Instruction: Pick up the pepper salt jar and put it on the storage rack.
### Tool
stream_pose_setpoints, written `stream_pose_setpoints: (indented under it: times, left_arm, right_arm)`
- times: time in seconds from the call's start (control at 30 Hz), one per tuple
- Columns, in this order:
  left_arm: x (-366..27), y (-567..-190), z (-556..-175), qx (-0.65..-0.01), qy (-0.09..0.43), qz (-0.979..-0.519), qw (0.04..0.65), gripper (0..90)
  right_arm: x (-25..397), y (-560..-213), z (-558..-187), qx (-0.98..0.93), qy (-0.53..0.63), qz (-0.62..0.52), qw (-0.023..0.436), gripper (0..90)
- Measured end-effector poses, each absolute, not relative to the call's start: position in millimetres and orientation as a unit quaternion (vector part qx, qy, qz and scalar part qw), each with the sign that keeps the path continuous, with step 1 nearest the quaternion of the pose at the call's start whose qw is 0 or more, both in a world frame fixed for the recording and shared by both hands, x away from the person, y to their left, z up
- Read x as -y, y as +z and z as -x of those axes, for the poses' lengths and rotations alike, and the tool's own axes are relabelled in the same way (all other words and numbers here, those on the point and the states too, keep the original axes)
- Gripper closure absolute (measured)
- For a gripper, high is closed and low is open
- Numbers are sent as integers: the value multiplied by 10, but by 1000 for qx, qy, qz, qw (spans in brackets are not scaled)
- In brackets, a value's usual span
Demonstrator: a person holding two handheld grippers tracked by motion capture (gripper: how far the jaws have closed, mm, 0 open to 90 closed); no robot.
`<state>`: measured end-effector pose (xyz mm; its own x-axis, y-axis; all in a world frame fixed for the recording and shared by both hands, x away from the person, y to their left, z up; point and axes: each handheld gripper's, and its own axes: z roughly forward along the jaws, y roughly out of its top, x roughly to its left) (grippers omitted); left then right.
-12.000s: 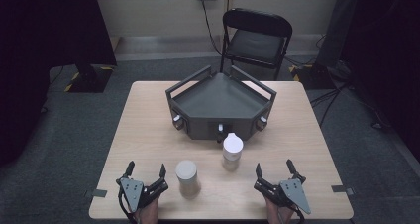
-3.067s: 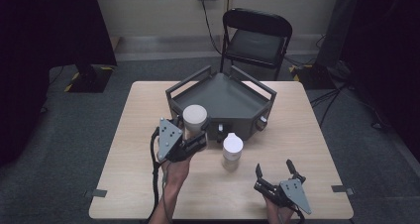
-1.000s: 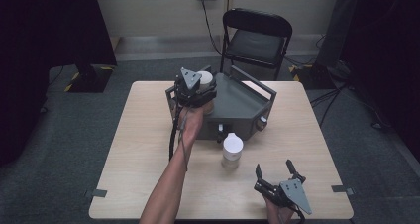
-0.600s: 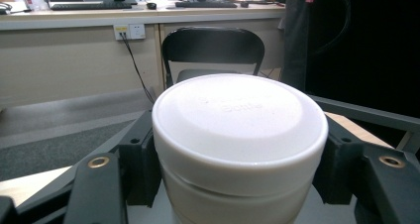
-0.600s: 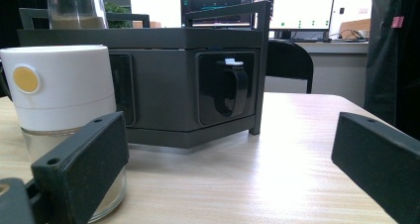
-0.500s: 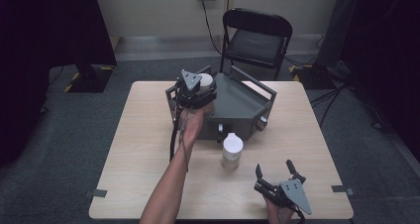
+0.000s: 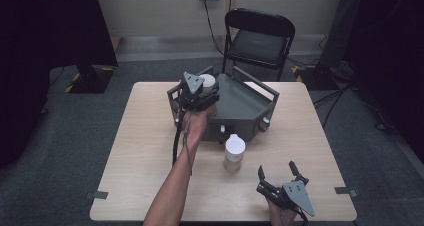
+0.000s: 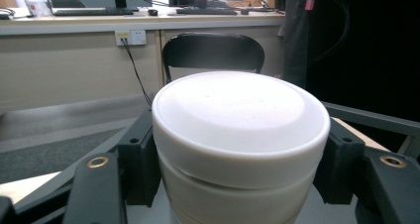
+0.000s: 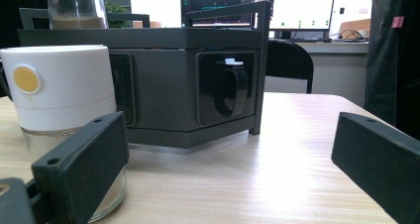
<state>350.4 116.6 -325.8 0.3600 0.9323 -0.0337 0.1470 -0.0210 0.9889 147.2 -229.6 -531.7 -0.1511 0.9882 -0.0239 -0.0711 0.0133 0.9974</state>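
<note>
Nearest the table (image 7: 150,186) edge, the right gripper (image 7: 282,178) is rested with jaws spread wide, nothing between them. Just beyond it, in front of the grey rack (image 7: 240,106), a white-capped shaker (image 7: 234,152) is stood upright. Further back, over the rack's left corner, a white-lidded jar (image 8: 240,149) is clamped in the left gripper (image 7: 200,93). Behind the rack a black chair (image 7: 260,36) is seen.

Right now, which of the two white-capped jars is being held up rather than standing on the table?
The jar at the grey rack, gripped by the left hand-held gripper: that held jar sits between its jaws. The other jar stands free on the table.
</note>
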Motion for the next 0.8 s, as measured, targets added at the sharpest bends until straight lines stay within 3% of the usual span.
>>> stream_pose_setpoints:
  times: [0.17, 0.8]
  left_arm:
    - [-1174, -3264, -3511, -438, 356, -616, 550, 330]
    - [-1190, -3392, -3419, -419, 372, -588, 584, 21]
  right_arm:
    - [2296, -5317, -1472, -524, 549, -438, 482, 0]
    - [2302, -5317, -1472, -524, 550, -437, 481, 0]
